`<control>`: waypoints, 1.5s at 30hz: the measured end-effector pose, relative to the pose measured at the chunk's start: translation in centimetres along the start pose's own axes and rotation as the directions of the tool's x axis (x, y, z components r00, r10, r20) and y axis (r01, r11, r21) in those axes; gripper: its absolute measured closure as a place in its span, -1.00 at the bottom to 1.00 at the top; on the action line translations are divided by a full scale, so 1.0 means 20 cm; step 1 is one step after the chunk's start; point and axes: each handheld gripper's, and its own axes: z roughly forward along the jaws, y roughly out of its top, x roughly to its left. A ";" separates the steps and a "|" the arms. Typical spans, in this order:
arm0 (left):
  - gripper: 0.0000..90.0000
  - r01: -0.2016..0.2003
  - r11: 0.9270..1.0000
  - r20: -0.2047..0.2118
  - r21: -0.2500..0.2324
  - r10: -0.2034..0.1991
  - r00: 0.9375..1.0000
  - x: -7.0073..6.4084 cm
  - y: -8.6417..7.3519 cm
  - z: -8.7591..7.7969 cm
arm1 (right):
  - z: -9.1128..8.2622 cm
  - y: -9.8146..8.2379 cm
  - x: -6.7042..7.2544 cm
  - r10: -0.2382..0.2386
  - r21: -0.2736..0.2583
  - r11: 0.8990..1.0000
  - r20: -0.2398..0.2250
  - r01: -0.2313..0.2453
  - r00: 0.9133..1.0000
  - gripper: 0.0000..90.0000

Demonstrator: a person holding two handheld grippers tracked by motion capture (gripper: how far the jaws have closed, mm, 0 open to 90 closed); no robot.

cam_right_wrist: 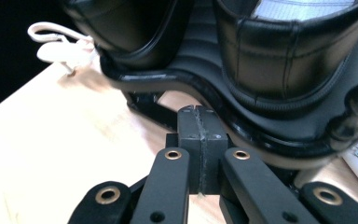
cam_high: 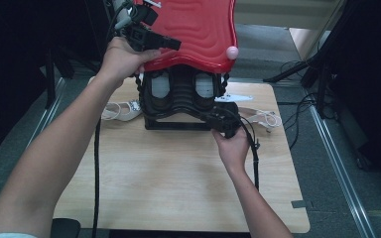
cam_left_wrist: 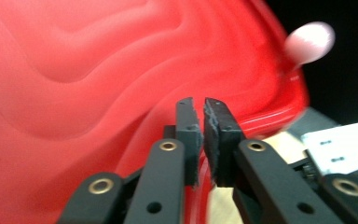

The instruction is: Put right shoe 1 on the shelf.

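Item: one glossy red moulded plastic lid with rippled surface (cam_high: 193, 32), raised over one black ribbed plastic base with two padded oval wells (cam_high: 181, 96), which stands at the far middle of one pale wooden table (cam_high: 178, 173); one small pale pink knob (cam_high: 232, 52) at the lid's right edge.

Tools: two; left gripper (cam_high: 146, 37) high at the lid's left edge, jaws nearly closed with a thin gap, the red rim running between them in the left gripper view, so it appears to pinch the lid; right gripper (cam_high: 225, 121) low at the base's front right, jaws pressed together, nothing seen between them, tips against or just beside the black rim, contact unclear.

Step, as judged: opening the lid while steadying the base; best done with a slow lift, the pinch square on the rim, and the base pressed down to stop it sliding.

Also: two white cord bundles, one left (cam_high: 121, 110), one right (cam_high: 265, 118); one white flat plate (cam_high: 235, 98).
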 end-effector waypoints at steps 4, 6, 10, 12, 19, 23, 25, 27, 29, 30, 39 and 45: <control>0.76 -0.024 1.000 0.025 0.008 0.024 0.999 -0.02 -0.02 -0.06 | -0.05 -0.01 0.00 -0.005 -0.008 1.000 -0.035 0.005 0.999 1.00; 0.68 -0.030 0.999 0.041 0.014 0.029 0.999 -0.04 -0.04 -0.08 | -0.07 -0.01 -0.01 0.004 0.002 1.000 -0.052 -0.004 0.999 1.00; 0.58 -0.048 0.998 0.051 0.028 0.046 0.998 -0.07 -0.11 -0.11 | -0.10 -0.02 -0.01 0.018 0.004 1.000 -0.078 -0.017 0.997 0.94; 0.54 -0.050 0.998 0.047 0.032 0.048 0.998 -0.08 -0.14 -0.12 | -0.12 -0.04 -0.01 0.035 0.012 0.999 -0.107 -0.034 0.994 0.89; 0.44 -0.055 0.998 0.061 0.039 0.053 0.997 -0.10 -0.26 -0.14 | -0.14 -0.14 -0.04 0.096 0.041 0.995 -0.143 -0.091 0.985 0.70; 0.40 -0.044 0.998 0.072 0.053 0.040 0.997 -0.10 -0.34 -0.13 | -0.15 -0.18 -0.07 0.168 0.060 0.985 -0.126 -0.162 0.978 0.68; 0.37 -0.045 0.998 0.079 0.042 0.041 0.996 -0.10 -0.38 -0.12 | -0.16 -0.21 -0.08 0.185 0.055 0.982 -0.113 -0.180 0.976 0.68; 0.35 -0.042 0.998 0.088 0.043 0.038 0.995 -0.10 -0.42 -0.11 | -0.16 -0.23 -0.09 0.198 0.056 0.980 -0.120 -0.193 0.973 0.68; 0.33 -0.031 0.998 0.096 0.047 0.027 0.995 -0.10 -0.45 -0.10 | -0.16 -0.24 -0.08 0.193 0.045 0.981 -0.127 -0.189 0.973 0.70; 0.33 -0.026 0.998 0.098 0.053 0.020 0.995 -0.10 -0.47 -0.09 | -0.17 -0.25 -0.08 0.186 0.039 0.982 -0.131 -0.182 0.974 0.70; 0.31 0.030 0.998 0.109 0.052 -0.036 0.993 -0.09 -0.61 -0.04 | -0.14 -0.33 -0.06 0.183 0.092 0.981 -0.151 -0.171 0.971 0.52; 0.28 0.033 0.997 0.123 0.070 -0.041 0.992 -0.10 -0.72 0.00 | -0.15 -0.38 -0.06 0.207 0.118 0.975 -0.190 -0.187 0.960 0.53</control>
